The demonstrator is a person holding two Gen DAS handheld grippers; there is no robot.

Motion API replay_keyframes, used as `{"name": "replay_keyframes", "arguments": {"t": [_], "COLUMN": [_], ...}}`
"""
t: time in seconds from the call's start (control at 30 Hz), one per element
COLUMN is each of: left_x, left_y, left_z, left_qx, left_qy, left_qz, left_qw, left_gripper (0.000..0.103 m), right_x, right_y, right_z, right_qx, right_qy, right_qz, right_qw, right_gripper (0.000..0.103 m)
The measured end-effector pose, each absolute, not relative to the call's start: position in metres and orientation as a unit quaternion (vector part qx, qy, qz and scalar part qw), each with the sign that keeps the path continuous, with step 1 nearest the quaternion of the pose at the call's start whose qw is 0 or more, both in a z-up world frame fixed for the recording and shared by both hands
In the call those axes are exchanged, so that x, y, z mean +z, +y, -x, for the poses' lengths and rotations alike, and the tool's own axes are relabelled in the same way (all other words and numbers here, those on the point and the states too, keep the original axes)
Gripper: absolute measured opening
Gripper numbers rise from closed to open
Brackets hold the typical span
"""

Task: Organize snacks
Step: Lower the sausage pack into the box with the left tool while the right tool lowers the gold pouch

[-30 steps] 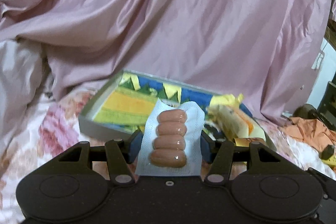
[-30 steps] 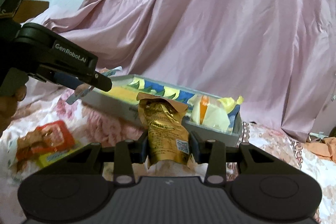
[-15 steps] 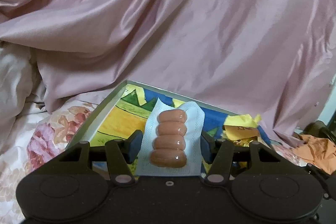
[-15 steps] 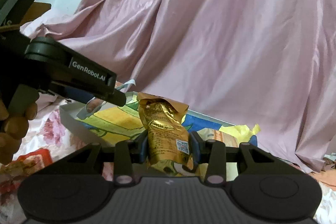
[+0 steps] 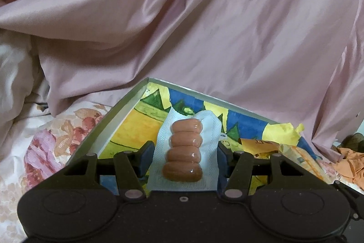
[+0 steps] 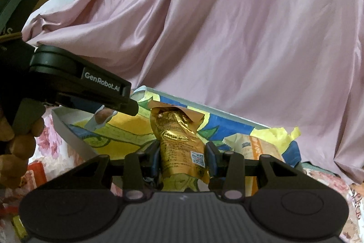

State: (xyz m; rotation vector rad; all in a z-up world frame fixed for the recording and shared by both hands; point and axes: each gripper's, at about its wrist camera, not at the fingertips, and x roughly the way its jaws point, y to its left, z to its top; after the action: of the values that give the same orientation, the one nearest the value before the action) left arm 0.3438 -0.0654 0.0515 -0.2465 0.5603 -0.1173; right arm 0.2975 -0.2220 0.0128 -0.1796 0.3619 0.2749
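Left gripper (image 5: 184,157) is clamped on a clear plastic vacuum pack of 4 small pinkish-brown sausages (image 5: 185,152), jaws part-way apart with both blue pads pressing the pack's edges, the pack standing upright between them. It hangs over the near left corner of the shallow grey-rimmed box with a bright yellow, blue and green cartoon print inside (image 5: 127,101). At the box's far right end lie a crumpled yellow wrapper (image 5: 282,132) and an orange-and-cream snack packet (image 5: 295,156).

Over on the right wrist view, the right gripper (image 6: 182,157) has its jaws drawn in tight on a crinkled gold foil snack pouch (image 6: 179,140), upright, torn top flap up, QR code facing the camera. It too sits above the box (image 6: 75,142), nearer the middle. The left gripper's black body (image 6: 86,85) reaches in from the left, the person's hand (image 6: 18,142) wrapped on its handle. Behind everything, a pink satin sheet (image 5: 204,26); below, a floral bedcover (image 5: 52,140), with a red snack packet (image 6: 34,172) lying on it at lower left.
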Motion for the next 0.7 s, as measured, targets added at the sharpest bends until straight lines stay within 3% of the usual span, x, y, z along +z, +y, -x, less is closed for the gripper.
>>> {"name": "replay_keyframes", "arguments": {"t": [0.47,0.6,0.7], "left_x": [0.037,0.037,0.039], "left_y": [-0.067,-0.069,-0.067], "left_z": [-0.35,-0.351,-0.35], "left_qx": [-0.054,-0.057,-0.059], "left_qy": [0.289,0.29,0.286], "left_qz": [0.114,0.113,0.12], "left_qw": [0.949,0.949,0.949], "left_gripper": [0.06,0.061,0.069], "right_x": [0.004,0.005,0.006], "right_y": [-0.223,-0.222,-0.222], "right_z": [-0.307,-0.307,-0.306], "right_qx": [0.138,0.138,0.14], "right_qy": [0.197,0.199,0.199], "right_qz": [0.077,0.076,0.073], "right_qw": [0.968,0.967,0.967], "right_gripper": [0.047,0.053,0.057]}}
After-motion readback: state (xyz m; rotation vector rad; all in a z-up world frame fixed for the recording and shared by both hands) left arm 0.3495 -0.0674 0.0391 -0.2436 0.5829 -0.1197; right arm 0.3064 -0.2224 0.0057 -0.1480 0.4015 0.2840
